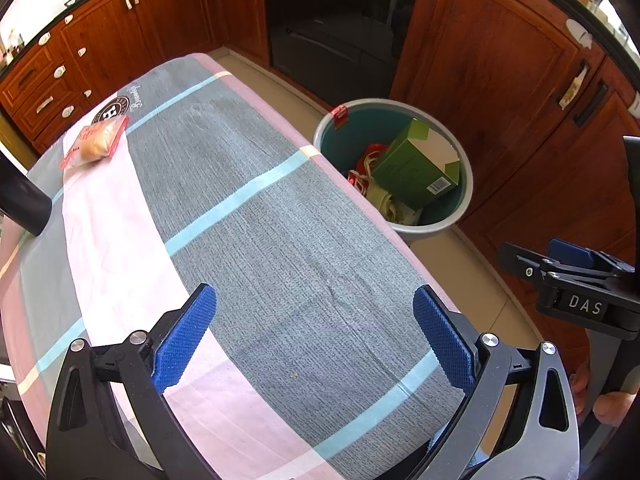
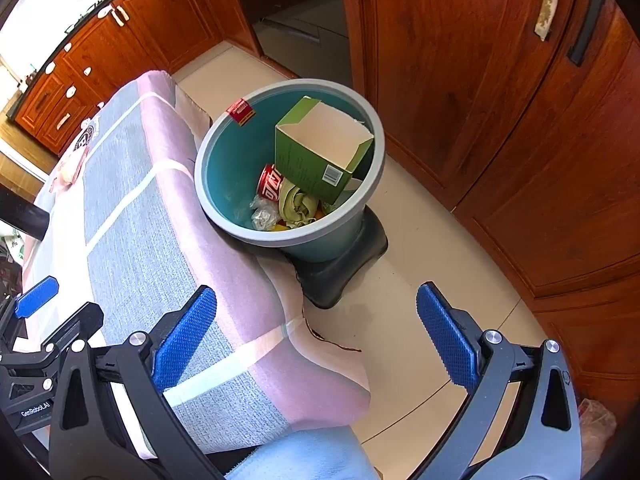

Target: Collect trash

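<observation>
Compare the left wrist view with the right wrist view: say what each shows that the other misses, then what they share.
Left wrist only: the dark glass oven door, and the clear-and-red snack packet in plain sight at the table's far end.

Right wrist only: the red soda can inside the bin, the crumpled clear plastic beside it, and the dark stand under the bin.

Both: the round grey-rimmed teal bin holding the green cardboard box, the striped pink-and-grey tablecloth, and each hand-held gripper open and empty.
</observation>
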`<state>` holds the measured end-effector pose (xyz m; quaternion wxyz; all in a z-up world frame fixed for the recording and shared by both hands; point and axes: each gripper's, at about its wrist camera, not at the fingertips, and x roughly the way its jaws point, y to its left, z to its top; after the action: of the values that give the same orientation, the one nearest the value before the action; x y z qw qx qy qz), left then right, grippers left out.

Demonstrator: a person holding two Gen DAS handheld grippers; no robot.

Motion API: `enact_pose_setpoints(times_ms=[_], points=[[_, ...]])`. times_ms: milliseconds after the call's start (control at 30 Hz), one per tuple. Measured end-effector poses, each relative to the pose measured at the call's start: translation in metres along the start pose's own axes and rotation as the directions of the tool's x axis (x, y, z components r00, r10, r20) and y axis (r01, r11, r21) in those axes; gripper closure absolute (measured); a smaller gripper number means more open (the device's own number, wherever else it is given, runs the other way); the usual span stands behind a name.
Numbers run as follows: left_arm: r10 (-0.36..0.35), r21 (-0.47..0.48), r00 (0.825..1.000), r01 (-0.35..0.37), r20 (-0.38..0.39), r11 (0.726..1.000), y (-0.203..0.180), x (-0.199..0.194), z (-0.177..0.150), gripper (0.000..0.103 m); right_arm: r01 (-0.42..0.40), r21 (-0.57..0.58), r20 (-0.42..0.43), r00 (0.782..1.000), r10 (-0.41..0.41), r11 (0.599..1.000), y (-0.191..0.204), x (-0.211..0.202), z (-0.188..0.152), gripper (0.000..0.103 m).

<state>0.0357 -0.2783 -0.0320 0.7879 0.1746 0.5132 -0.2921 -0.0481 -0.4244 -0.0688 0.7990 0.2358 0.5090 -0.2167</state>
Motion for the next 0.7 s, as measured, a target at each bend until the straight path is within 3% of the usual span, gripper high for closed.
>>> enact_pose_setpoints(times_ms=[700], points=[[0.006,-0.001,1.000,-0.006,-0.001,1.000,0.007,0.011,0.005,0.004,0.004,-0.020,-0.035,0.999,-0.004,1.000,0.017,0.015,0.007,0.007]])
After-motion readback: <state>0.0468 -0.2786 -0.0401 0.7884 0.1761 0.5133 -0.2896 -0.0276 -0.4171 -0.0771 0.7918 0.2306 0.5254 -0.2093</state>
